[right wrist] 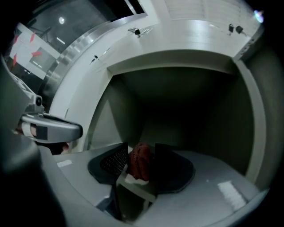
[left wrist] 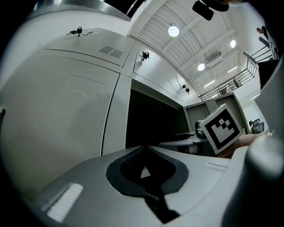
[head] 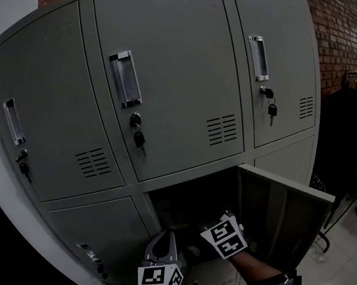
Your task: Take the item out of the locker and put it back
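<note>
As right hand-held gripper [right wrist: 141, 155] pinches — lumpy red item [right wrist: 140, 167], mesh pads [right wrist: 116, 160].

open grey locker compartment [right wrist: 111, 115] with a red item [right wrist: 140, 162] low inside.

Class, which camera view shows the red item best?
The right gripper view: the red item sits close up between the jaws of the right hand-held gripper, inside the open locker compartment. The head view and left gripper view show only the dark compartment; the item is hidden.
</note>
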{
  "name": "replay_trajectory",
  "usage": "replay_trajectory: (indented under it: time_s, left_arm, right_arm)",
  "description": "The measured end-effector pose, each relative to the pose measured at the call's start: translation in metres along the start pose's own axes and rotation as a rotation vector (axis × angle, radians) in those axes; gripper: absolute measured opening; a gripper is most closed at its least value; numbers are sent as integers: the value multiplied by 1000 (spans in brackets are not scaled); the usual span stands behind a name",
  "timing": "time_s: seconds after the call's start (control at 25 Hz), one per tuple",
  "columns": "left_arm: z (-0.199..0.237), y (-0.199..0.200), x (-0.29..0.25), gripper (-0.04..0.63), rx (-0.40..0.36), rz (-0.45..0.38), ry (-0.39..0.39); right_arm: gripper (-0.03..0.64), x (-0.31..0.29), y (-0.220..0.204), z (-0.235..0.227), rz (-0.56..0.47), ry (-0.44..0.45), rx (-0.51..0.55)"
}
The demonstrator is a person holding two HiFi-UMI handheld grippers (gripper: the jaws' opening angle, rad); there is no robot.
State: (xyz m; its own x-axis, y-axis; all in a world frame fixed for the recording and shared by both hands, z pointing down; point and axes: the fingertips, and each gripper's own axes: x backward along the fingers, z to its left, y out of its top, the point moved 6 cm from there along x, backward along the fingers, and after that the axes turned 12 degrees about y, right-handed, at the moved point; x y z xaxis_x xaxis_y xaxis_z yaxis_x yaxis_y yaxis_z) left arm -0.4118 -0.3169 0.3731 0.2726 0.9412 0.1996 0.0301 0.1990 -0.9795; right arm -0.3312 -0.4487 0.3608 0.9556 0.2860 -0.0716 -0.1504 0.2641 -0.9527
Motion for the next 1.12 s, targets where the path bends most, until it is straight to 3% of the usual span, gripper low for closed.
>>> replay_trajectory:
  time_s: [0.32,0.56,0.8,1.12]
  left_arm:
    - [1,-11,6,-2,29,32,-29]
    - [-14,-11,31,-2,23,46,-8]
    - [-49,-2,71,-2,8,39,42]
    - [-111,10,140,-2,-26,25,109]
  right_arm:
    - [139,26,-9,18,-16,-17,-46]
    - [86,51,-12,40,-18,22,-67]
    - [6,105,-11,61,-53,61,-70]
    - [5,206,-13,88,-107,107,-98]
